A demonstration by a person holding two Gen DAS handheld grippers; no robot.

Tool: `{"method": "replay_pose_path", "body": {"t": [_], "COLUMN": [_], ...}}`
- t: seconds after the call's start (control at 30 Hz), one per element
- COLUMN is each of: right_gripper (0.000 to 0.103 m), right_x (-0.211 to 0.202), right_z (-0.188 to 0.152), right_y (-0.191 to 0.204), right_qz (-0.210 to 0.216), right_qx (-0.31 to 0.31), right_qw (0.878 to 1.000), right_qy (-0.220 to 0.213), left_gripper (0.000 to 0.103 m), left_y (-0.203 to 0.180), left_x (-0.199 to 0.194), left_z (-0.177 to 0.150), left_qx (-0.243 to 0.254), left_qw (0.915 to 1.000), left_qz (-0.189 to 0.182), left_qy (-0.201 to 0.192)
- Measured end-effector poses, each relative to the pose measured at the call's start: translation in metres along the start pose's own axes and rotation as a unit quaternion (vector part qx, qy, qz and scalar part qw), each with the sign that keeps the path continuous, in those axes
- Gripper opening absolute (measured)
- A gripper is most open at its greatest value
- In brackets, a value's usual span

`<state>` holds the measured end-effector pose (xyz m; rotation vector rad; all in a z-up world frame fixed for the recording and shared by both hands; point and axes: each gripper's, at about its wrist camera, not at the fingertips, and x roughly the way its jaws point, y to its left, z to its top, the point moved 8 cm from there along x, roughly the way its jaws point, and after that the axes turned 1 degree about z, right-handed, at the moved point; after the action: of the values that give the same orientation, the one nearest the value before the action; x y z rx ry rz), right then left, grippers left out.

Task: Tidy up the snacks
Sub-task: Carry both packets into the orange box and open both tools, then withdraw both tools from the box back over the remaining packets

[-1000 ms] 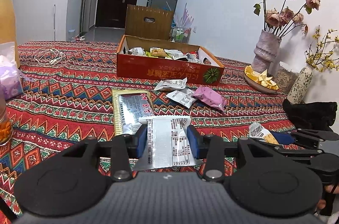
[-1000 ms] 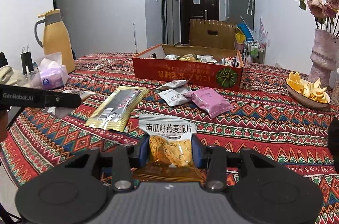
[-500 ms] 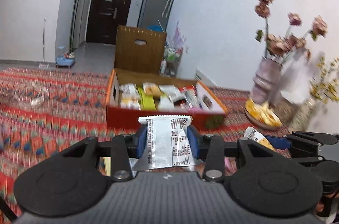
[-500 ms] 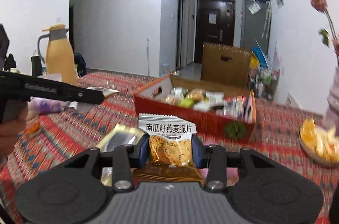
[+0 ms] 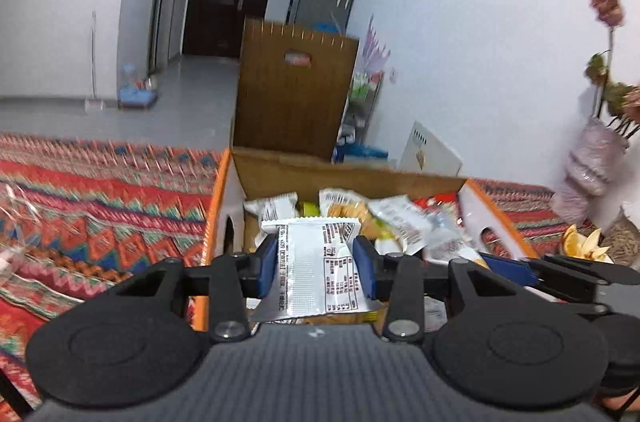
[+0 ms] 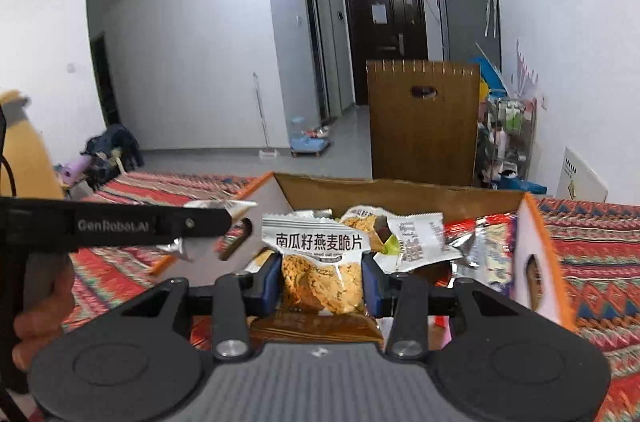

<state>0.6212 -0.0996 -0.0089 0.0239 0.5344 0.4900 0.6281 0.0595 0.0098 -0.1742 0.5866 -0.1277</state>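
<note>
Left gripper point(image 5: 316, 260) clamped on silver snack packet point(image 5: 318, 274), lower centre of frame, over the open cardboard box point(image 5: 344, 174). Right gripper point(image 6: 320, 280) clamped on orange oat-crisp packet point(image 6: 320, 278), lower centre, also above the box's near edge. More snack packets point(image 6: 420, 238) piled inside box. Patterned bench cloth point(image 5: 100, 198) at left.

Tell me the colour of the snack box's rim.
Orange, on the cardboard snack box; clearest in the right wrist view.
</note>
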Motion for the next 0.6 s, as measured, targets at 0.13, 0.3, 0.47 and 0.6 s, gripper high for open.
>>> {"method": "replay_pose_path", "body": {"t": [0.13, 0.3, 0.47, 0.6], "right_gripper": [0.041, 0.051, 0.059, 0.06], "right_x": [0.043, 0.062, 0.051, 0.024], "right_z": [-0.013, -0.03, -0.026, -0.012], "right_y": [-0.002, 0.0, 0.006, 0.001], "right_qz": [-0.01, -0.015, -0.015, -0.024], "right_qx": [-0.006, -0.011, -0.017, -0.019], "right_qw": [0.999, 0.998, 0.999, 0.999], "right_qy": [0.03, 0.055, 0.046, 0.031], "left_gripper": [0.042, 0.062, 0.063, 0.063], "left_y": [0.009, 0.009, 0.01, 0.003], "left_x": [0.025, 0.028, 0.014, -0.011], "left_z": [-0.013, -0.022, -0.013, -0.006], "left_qx": [0.006, 0.02, 0.008, 0.018], "left_qw": [0.9998, 0.9993, 0.9997, 0.9997], "left_qz": [0.008, 0.003, 0.003, 0.006], "left_qy": [0.017, 0.031, 0.023, 0.012]}}
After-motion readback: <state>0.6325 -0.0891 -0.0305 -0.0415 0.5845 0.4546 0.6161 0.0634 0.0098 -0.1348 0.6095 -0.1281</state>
